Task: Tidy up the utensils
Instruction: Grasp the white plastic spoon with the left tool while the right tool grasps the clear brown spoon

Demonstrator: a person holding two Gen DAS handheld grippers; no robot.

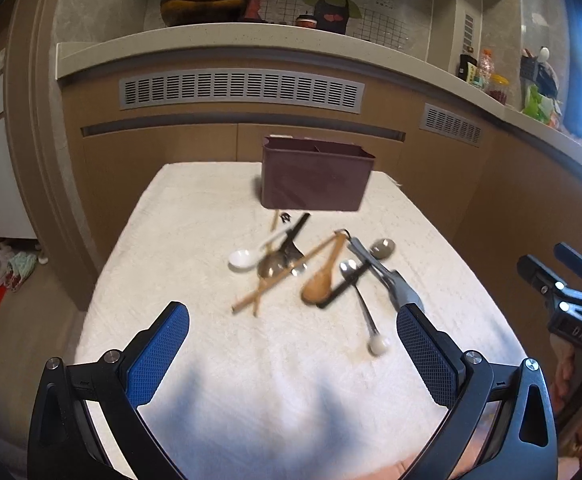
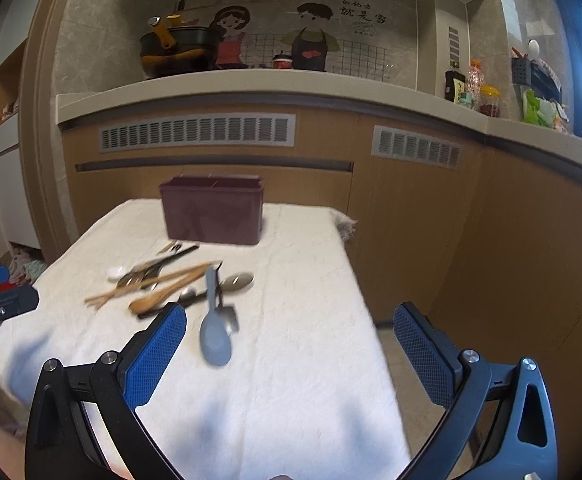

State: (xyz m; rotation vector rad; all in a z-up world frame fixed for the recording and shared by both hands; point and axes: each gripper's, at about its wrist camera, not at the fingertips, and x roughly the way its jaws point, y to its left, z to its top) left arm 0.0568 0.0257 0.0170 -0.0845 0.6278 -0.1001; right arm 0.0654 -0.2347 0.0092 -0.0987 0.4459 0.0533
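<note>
Utensils [image 1: 311,268] lying heaped on worktop [image 1: 179,208] before maroon box [image 1: 315,174]. Both hand-held grippers [image 1: 293,344] [image 2: 289,344] gaping wide, empty. Left view alone showing box's divided compartments.

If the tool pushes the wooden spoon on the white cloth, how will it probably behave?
The wooden spoon looks rigid, so it should move as one piece and not bend. Its handle seems to lie across the chopsticks and beside a metal spoon, so a push would probably disturb them too. The fuzzy white cloth may drag on it and bunch up.
</note>
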